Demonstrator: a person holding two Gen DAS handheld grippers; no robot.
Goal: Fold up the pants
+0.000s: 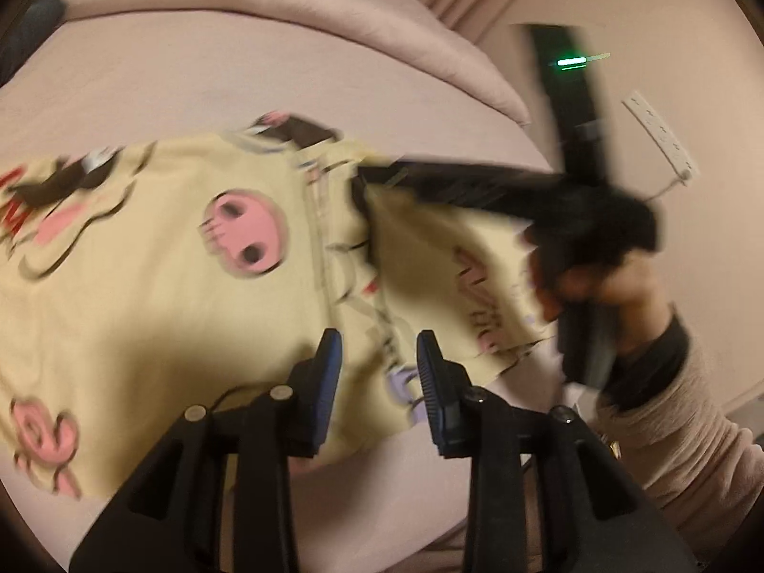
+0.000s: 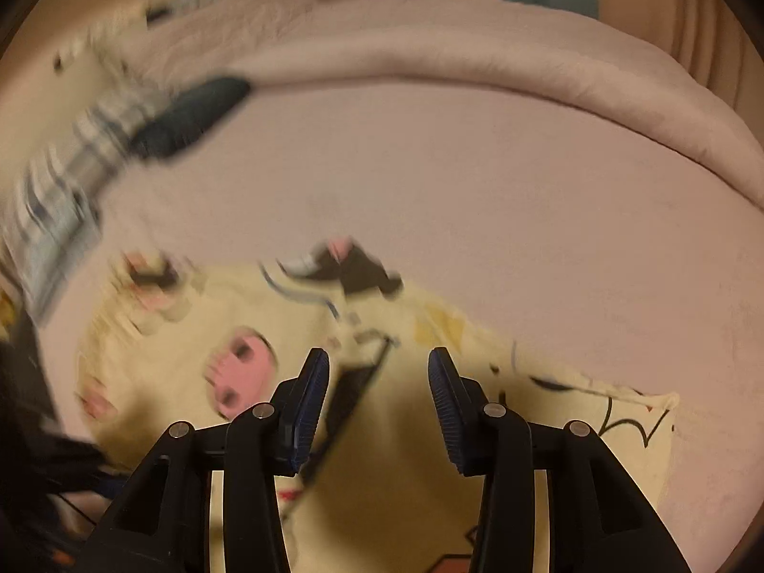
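Pale yellow pants with pink and black cartoon prints lie on a pink bed sheet. My left gripper is open and empty, hovering just above the near edge of the pants. In the left wrist view the right gripper reaches in from the right over the pants' far edge, with a flap of cloth raised beneath it; blur hides whether it touches. In the right wrist view the right gripper is open over the yellow pants, nothing between its fingers.
A rolled pink duvet lies along the far side of the bed. Striped and dark clothes lie at the left of the right wrist view. A white power strip lies on the floor at the right. Both views are motion-blurred.
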